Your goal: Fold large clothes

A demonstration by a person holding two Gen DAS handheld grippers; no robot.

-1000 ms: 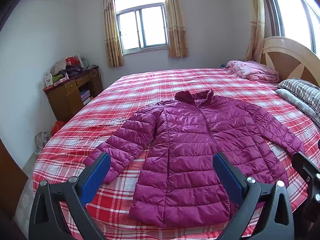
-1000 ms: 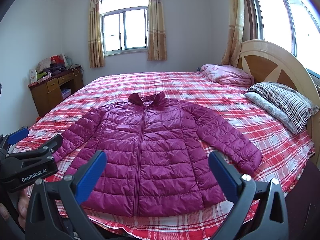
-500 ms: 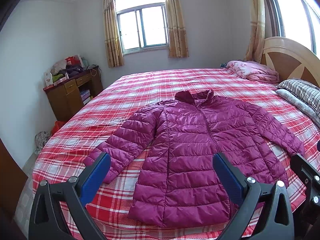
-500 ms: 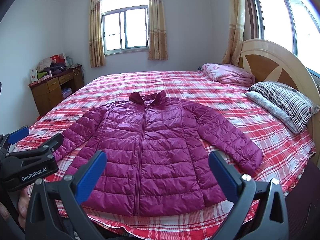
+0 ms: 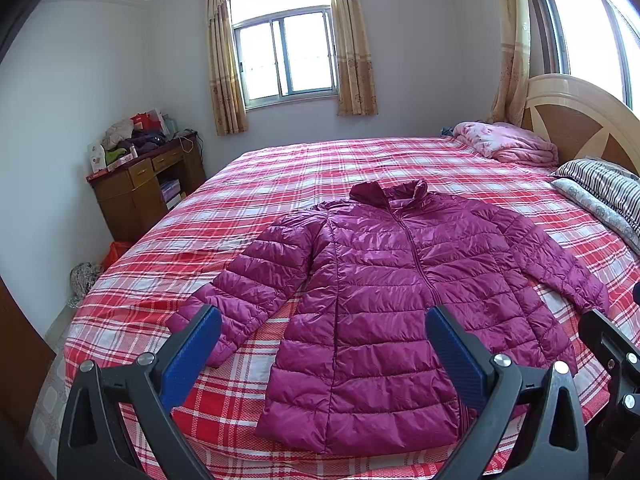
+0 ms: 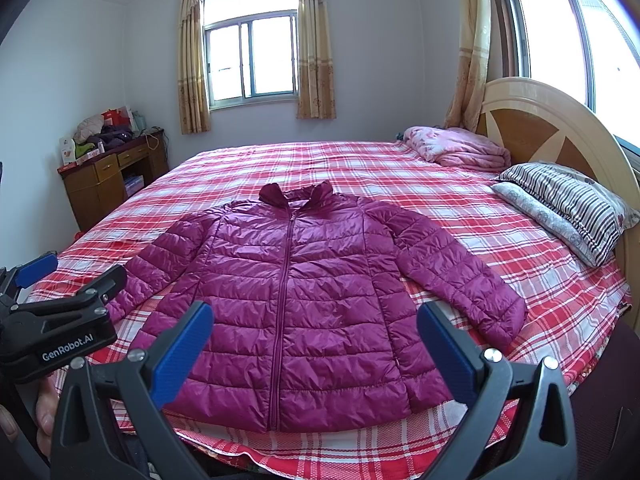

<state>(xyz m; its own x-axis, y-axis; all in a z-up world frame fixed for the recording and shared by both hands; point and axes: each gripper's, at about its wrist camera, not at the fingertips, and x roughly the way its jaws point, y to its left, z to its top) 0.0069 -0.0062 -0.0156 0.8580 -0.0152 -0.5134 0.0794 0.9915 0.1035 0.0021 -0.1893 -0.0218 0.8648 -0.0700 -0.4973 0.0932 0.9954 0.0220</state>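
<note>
A magenta quilted puffer jacket (image 5: 392, 292) lies flat and zipped on the red plaid bed (image 5: 304, 176), collar away from me, both sleeves spread out. It also shows in the right wrist view (image 6: 304, 288). My left gripper (image 5: 324, 352) is open and empty, held above the near bed edge in front of the jacket's hem and left sleeve. My right gripper (image 6: 316, 344) is open and empty, in front of the hem's middle. The left gripper's body (image 6: 56, 320) shows at the left of the right wrist view.
A folded pink blanket (image 6: 456, 148) and striped pillows (image 6: 568, 200) lie by the wooden headboard (image 6: 548, 120) at the right. A cluttered wooden desk (image 5: 140, 184) stands left of the bed. A window with curtains (image 5: 288, 52) is on the far wall.
Almost nothing has changed; both grippers stay open and hover with only a slight drift.
</note>
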